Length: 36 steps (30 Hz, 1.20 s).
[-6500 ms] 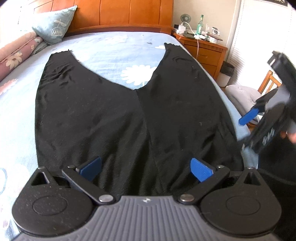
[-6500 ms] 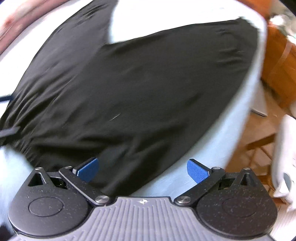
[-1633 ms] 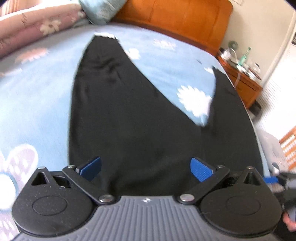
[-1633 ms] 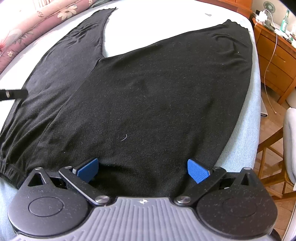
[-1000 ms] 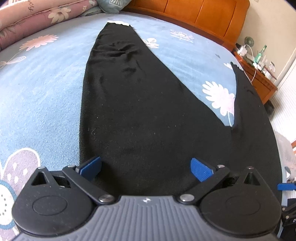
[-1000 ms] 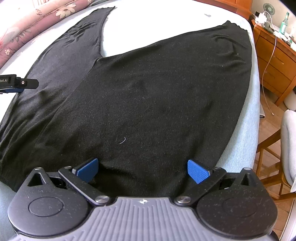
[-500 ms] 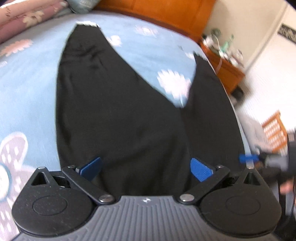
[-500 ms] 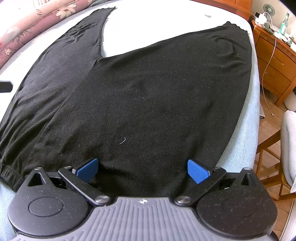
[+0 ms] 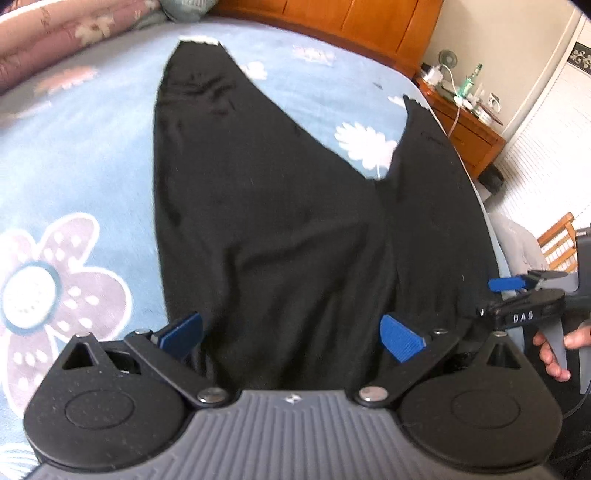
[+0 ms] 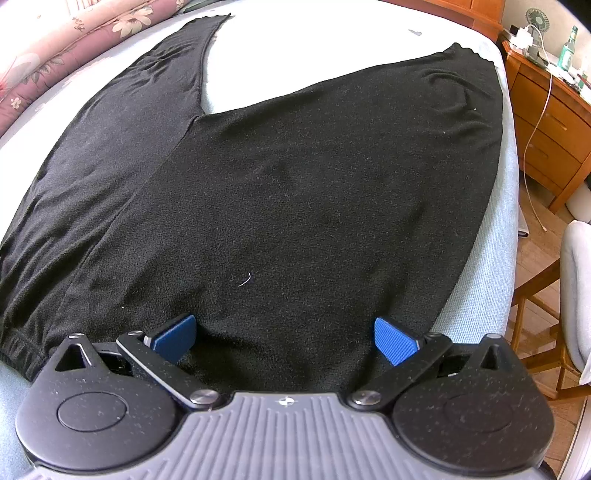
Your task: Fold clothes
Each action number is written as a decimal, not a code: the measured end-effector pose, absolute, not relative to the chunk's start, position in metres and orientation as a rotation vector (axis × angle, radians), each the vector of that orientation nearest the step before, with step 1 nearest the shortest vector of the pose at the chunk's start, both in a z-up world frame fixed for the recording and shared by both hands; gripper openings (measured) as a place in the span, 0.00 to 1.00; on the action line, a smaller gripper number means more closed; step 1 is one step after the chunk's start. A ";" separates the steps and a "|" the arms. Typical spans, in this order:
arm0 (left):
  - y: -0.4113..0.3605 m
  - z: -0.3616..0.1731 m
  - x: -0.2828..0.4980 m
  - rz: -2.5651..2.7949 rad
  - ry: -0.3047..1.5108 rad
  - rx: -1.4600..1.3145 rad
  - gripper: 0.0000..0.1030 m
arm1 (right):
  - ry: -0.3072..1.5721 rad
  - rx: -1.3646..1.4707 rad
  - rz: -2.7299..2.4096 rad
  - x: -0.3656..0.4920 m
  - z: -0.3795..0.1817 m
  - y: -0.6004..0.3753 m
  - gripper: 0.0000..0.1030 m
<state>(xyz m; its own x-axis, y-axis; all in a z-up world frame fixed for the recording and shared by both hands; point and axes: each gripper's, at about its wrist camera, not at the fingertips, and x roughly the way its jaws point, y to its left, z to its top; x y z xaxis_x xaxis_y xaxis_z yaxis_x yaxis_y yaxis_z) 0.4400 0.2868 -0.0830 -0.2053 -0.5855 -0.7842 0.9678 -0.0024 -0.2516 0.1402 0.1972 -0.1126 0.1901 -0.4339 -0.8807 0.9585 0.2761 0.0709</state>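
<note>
Black trousers [image 10: 295, 184] flat on bed [image 9: 74, 166], legs splayed; left gripper [image 9: 291, 332] and right gripper [image 10: 284, 336] both agape at waistband, nothing pinched; folding unstarted; next, likely grasp one side, carry leg across.

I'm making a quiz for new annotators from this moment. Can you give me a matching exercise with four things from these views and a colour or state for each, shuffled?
Things:
1. trousers
2. headboard
3. left gripper
4. bottle

Colour or state:
A. green, upright on the bedside cabinet
B. open, over the waistband end
C. black, spread flat on the bed with legs apart
D. orange-brown wood, at the far end of the bed

Pairs: 1-C, 2-D, 3-B, 4-A
</note>
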 end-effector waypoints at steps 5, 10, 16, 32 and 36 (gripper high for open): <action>0.288 -0.073 0.448 -1.530 0.927 0.510 0.99 | 0.900 0.732 -1.116 0.143 -0.112 0.197 1.00; 0.298 -0.069 0.457 -1.497 0.936 0.471 0.99 | 0.898 0.755 -1.112 0.142 -0.109 0.194 1.00; 0.311 -0.065 0.477 -1.444 0.992 0.415 0.99 | 0.777 0.640 -1.061 0.151 -0.057 0.201 1.00; 0.343 -0.081 0.487 -1.403 1.070 0.352 0.99 | 0.925 0.273 -0.548 0.287 -0.062 0.271 0.50; 0.338 -0.083 0.483 -1.432 1.102 0.319 0.99 | 0.985 0.197 -0.466 0.301 -0.071 0.288 0.48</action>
